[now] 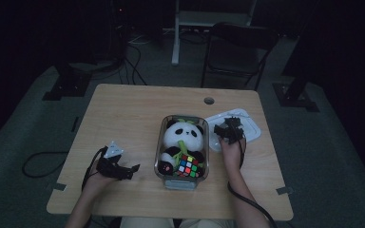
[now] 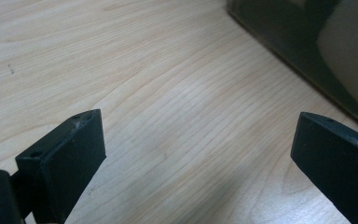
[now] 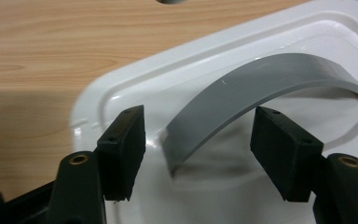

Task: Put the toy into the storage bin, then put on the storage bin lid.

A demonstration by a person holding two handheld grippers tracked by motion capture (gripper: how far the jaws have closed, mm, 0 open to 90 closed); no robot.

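Lid [image 3: 135, 93]: stiff, light, slick white plastic; best taken by grey arched handle [image 3: 242, 98], now between right gripper [image 3: 205, 149] pads, part-open, not yet pinching.

- I see the wooden bench [image 1: 123, 114] with a small round grommet hole [image 1: 209, 100] near its far edge.
- A clear container [image 1: 164, 142] stands mid-bench; a plush panda [image 1: 183, 135] sits in it, with a colourful puzzle cube [image 1: 188, 166] at its lower end.
- Beyond the bench I make out a dark folding chair [image 1: 240, 50] and a white frame leg [image 1: 176, 33].
- Cables [image 1: 133, 59] trail across the grey floor [image 1: 24, 123], one loop [image 1: 35, 164] lying left of the bench.
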